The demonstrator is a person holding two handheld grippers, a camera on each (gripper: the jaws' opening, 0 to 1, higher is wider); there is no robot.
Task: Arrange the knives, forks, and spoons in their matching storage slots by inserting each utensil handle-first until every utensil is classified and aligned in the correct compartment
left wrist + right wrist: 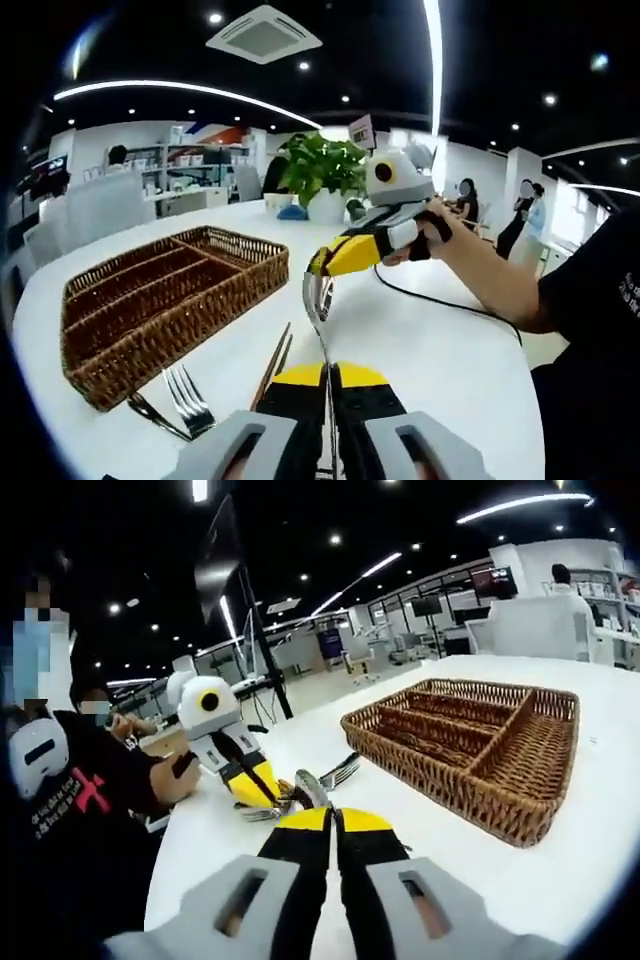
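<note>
A silver spoon [318, 297] is held in the air between both grippers. In the left gripper view my left gripper [330, 372] is shut on its thin handle. My right gripper [319, 268] comes in from the right, shut on the top of the spoon's bowl. In the right gripper view the spoon bowl [311, 786] sits just past my right gripper [334, 816], and my left gripper [268, 792] faces it. A brown wicker tray [105, 372] with several compartments stands to the left. Two forks [186, 398] lie on the white table near it.
Brown chopsticks [272, 366] lie on the table [420, 340] beside the forks. A potted plant [325, 172] stands at the far side. The wicker tray [520, 825] is on the right in the right gripper view, with a fork [343, 770] near it. People stand in the background.
</note>
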